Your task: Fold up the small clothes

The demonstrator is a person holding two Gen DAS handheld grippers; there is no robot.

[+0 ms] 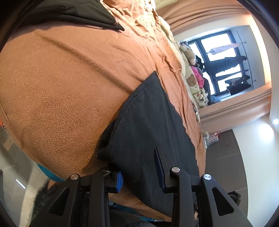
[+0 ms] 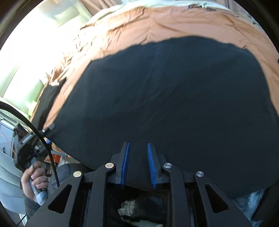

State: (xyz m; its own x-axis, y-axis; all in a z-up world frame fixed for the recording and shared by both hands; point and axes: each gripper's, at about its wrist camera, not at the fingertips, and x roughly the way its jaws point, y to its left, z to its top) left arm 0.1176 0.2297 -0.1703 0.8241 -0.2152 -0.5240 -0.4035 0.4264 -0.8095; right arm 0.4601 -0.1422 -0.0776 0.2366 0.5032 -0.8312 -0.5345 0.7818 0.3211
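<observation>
Both claws at the dark garment on the bed

My left claw (image 1: pixel 139 167) was clamped on an edge of the dark garment (image 1: pixel 150 122), which lay on the orange blanket (image 1: pixel 69 87) near the bed's edge. My right claw (image 2: pixel 138 162) stood narrowly parted above the same cloth (image 2: pixel 165 96), pads (image 2: pixel 124 164) not pressing it.

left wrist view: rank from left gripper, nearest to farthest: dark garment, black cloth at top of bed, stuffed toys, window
1. dark garment: at the left gripper, between its fingers, on the orange blanket.
2. black cloth: upper left of the picture, far across the blanket.
3. stuffed toys: at the bed's far end, right of centre.
4. window: behind the toys, on the far wall.
</observation>
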